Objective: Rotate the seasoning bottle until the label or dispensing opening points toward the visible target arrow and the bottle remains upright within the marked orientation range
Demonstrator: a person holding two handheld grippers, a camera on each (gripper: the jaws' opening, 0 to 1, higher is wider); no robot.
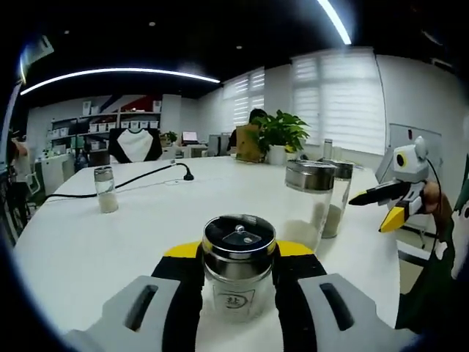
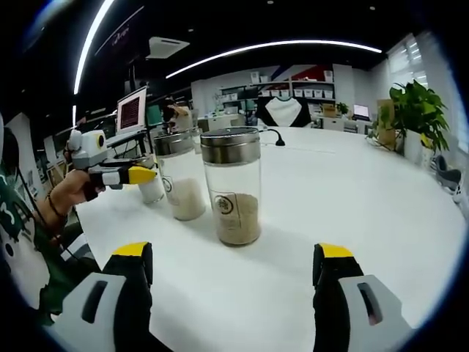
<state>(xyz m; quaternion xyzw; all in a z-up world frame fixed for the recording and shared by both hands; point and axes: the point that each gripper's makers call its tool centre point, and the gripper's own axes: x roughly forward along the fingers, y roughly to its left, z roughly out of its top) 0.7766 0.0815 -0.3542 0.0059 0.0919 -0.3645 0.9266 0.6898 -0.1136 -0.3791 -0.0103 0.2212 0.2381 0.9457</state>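
The lower part of the seasoning bottle [image 1: 238,268] is hidden between the left tool [image 1: 238,275] jaws, so its base on the counter [image 1: 88,249] cannot be seen. Its label mark is too small to read. In the right gripper view, the rear jar [image 2: 179,176] is partly covered by the front jar [image 2: 231,187], and a third bottle [image 2: 152,189] sits mostly behind the other tool's yellow tip. The shelves [image 1: 110,125] far back are too blurred to make out.

Bare white table [image 2: 366,191] stretches open across the right of the right gripper view. At centre a glass jar [image 2: 231,192] stands in the way, a second jar [image 2: 178,176] just behind at its left. In the left gripper view, a small shaker [image 1: 106,188] stands apart at left, a black cable [image 1: 139,177] running behind it.
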